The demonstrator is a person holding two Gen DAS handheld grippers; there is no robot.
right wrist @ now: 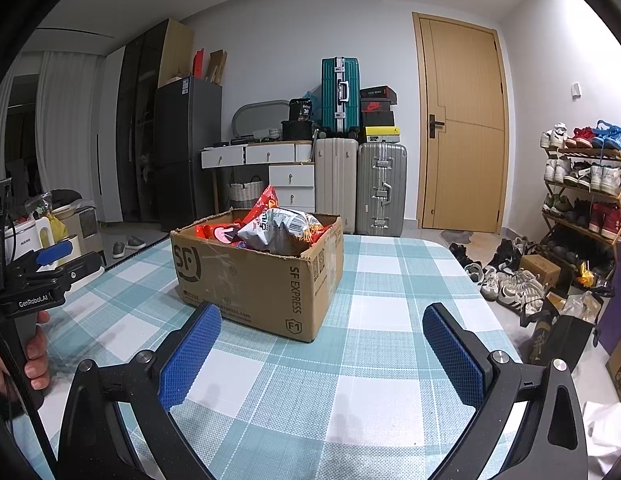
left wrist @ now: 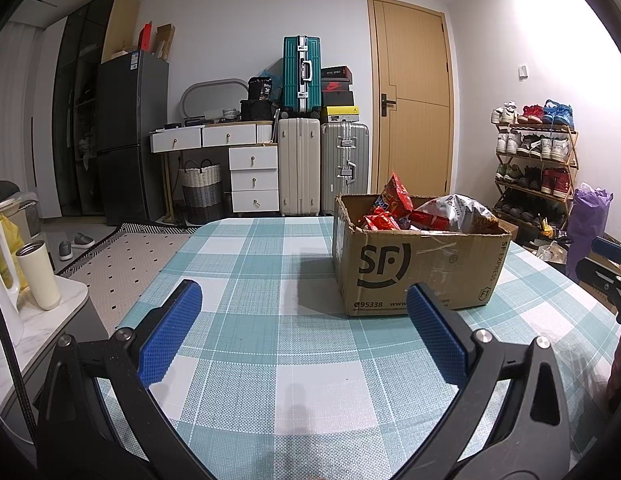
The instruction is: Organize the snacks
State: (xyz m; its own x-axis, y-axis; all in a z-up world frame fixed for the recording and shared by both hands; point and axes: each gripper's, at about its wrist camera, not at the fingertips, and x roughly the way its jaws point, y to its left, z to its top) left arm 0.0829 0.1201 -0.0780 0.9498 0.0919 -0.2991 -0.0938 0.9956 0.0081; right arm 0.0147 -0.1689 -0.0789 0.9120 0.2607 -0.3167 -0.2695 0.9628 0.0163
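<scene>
**Both grippers spread and empty; snack carton on checked table**

Left gripper (left wrist: 302, 300): fingers set wide apart, blue ribbed pads (left wrist: 170, 330) facing each other, nothing between them. It hovers over the table (left wrist: 270, 380), which carries a teal-and-white checked cloth. In the right wrist view the same tool appears at the left edge, held by a hand (right wrist: 34, 354) wrapped round its grip.

Right gripper (right wrist: 322, 324): jaws likewise parted, nothing held, above bare cloth. Only its tip shows at the right edge of the left wrist view.

Cardboard box (left wrist: 418, 264): open-topped, printed "SF EXPRESS", standing upright on the table ahead of both grippers and apart from them. It lies ahead and to the right of the left gripper, ahead and slightly left of the right gripper.

Snack packets (right wrist: 266, 226): piled inside the box, several red, one large white-and-silver bag (left wrist: 458, 210) rising above the rim.

Surroundings: stacked suitcases (left wrist: 320, 136) against the far wall, a wooden door (left wrist: 410, 100) beside them, a shoe rack (right wrist: 582, 188) at right, a dark refrigerator (left wrist: 130, 136) at left.
</scene>
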